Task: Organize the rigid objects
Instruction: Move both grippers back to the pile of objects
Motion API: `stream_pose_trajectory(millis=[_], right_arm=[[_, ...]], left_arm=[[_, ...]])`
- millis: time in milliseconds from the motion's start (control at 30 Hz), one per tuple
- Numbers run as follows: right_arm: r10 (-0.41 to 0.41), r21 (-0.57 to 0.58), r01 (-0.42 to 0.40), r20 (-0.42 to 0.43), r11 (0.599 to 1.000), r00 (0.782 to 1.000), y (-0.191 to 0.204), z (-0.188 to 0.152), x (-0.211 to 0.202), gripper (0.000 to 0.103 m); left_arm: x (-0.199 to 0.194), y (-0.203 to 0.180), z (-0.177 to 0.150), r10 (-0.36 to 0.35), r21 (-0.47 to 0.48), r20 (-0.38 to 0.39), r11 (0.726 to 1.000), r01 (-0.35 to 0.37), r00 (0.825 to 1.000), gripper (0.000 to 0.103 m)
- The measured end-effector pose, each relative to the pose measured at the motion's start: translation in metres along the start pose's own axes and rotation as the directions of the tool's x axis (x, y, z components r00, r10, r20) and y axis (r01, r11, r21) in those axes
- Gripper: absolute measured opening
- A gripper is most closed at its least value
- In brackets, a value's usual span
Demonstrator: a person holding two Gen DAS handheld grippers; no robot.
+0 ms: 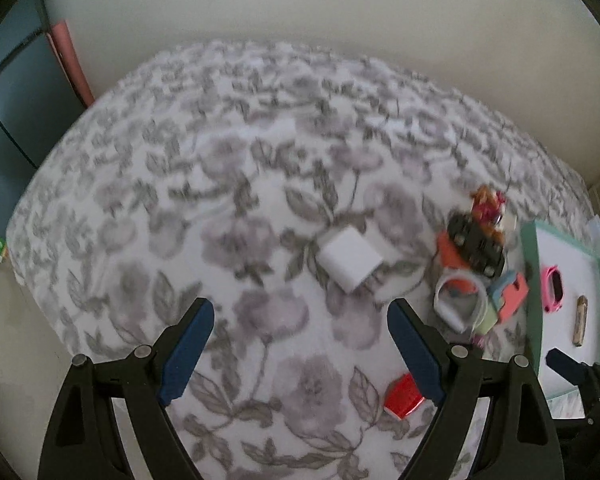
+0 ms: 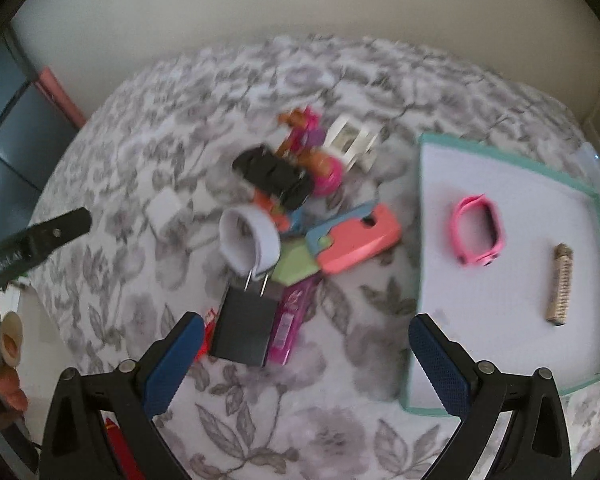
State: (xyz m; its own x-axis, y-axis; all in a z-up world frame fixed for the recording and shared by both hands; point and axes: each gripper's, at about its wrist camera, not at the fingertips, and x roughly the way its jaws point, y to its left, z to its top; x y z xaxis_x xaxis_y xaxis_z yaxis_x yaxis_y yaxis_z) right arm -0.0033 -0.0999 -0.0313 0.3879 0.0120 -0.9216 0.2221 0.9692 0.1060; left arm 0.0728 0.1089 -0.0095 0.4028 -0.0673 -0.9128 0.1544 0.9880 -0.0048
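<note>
Floral grey-and-white bedspread (image 1: 260, 168) fills the left wrist view, a plain wall behind it. Its left tool (image 1: 300, 316) hangs with jaws spread wide and nothing between them. A white cube-shaped charger (image 1: 350, 259) lies straight ahead, just beyond the fingertips, set cornerwise to them, with bare cloth all round. A small red box (image 1: 404, 396) sits by the right finger. To the right lies the pile of toys, then the teal-rimmed tray (image 1: 530, 280).

Bedspread again under the right wrist view. This right tool (image 2: 306, 338) is also spread wide and empty. A black plug adapter (image 2: 244, 330) lies ahead, nearer its left finger, prongs pointing away, long axis roughly along the fingers, touching a magenta packet (image 2: 288, 320). Beyond sit a white cuff (image 2: 250, 240) and a coral case (image 2: 360, 240). In the tray, to the right, are a pink band (image 2: 478, 236) and a cork (image 2: 560, 288), with much bare floor left. I judge the right tool better placed for the adapter, the left for the charger.
</note>
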Motion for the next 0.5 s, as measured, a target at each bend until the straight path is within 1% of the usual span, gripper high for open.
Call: stream_pose_trajectory(millis=[133,333,500], right_arm=[[0.012,0.000,-0.012,-0.067,1.000,0.998,0.006,-0.004,0.021,0.103],[0.052,-0.015,-0.055,-0.136,0.998,0.989,0.014,-0.010,0.044,0.103],[0.004,-0.052,-0.012,-0.152,0.999,0.988,0.018,-0.012,0.056,0.103]], left_arm=[[0.020,-0.002,-0.010,-0.025,-0.018,-0.052,1.000,0.024,0.998,0.089],[0.033,0.000,-0.018,-0.060,-0.045,-0.083,0.997,0.056,0.995,0.089],[0.042,0.001,-0.023,-0.079,-0.062,-0.104,0.995,0.073,0.991,0.089]])
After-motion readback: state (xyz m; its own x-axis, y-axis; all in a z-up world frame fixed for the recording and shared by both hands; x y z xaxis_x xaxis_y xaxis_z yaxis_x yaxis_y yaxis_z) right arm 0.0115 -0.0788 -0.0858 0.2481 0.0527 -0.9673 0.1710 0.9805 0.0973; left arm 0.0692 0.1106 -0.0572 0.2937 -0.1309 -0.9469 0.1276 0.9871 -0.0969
